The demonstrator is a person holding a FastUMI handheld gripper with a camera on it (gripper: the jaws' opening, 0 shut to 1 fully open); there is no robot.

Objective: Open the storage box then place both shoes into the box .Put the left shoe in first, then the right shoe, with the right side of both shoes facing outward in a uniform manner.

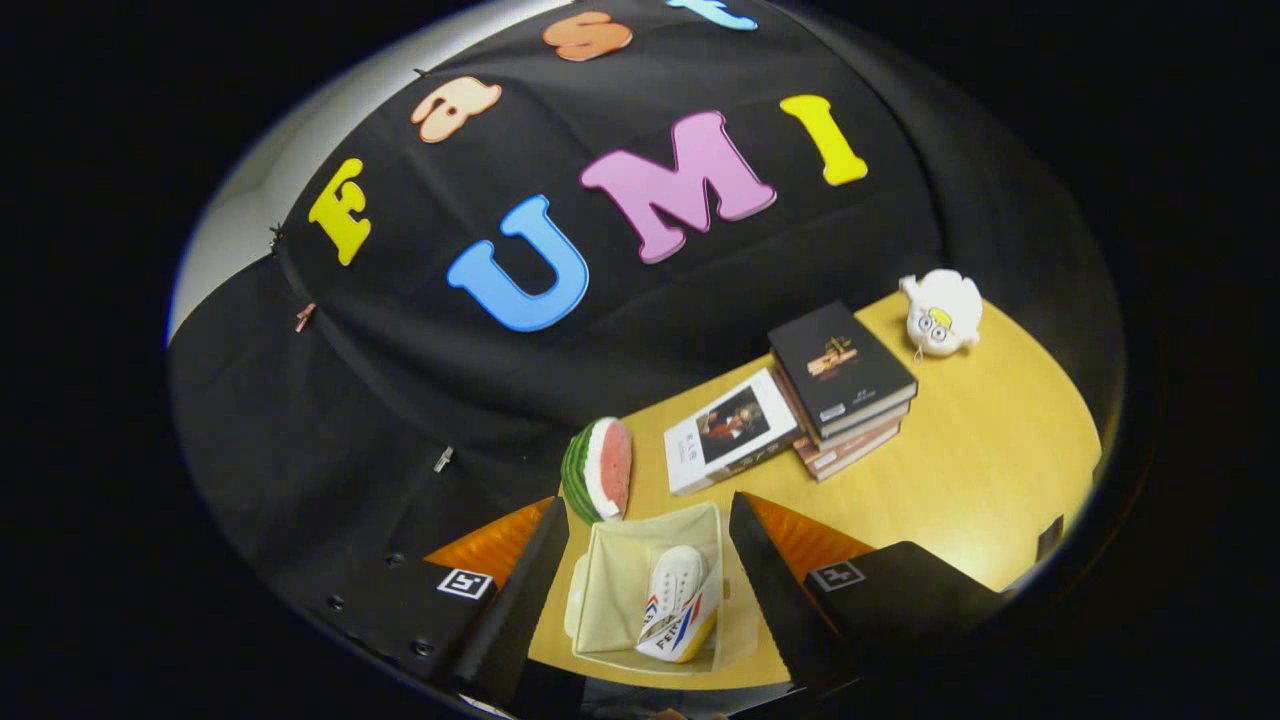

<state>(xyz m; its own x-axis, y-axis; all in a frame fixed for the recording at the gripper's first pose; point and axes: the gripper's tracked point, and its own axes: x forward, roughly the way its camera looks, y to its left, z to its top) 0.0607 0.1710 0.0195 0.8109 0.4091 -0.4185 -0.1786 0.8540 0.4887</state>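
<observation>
So the gripper (640, 590) is spread wide and holding nothing — both fingers stand well apart, one on each side of the storage box (610, 585), hovering above it rather than touching it as far as I can tell.

The box sits on the yellow table (980, 470) right between the fingers, its top open, so the "open it" part looks done. Inside there's one white shoe (678, 605) with red and blue stripes, lying on its side toward the right finger's side of the box. The other half of the box is bare. I can't honestly say whether that's the left or the right shoe from here, or which side faces out — too small and too warped.

If the order was followed, that'd be the left shoe in, leaving the right one to fetch and lay next to it, matching direction.

Beyond the box: a watermelon slice toy (598, 470) just ahead of the left finger, an open booklet (728, 430), a stack of books (842, 385), and a white plush toy (942, 312) further back.
</observation>
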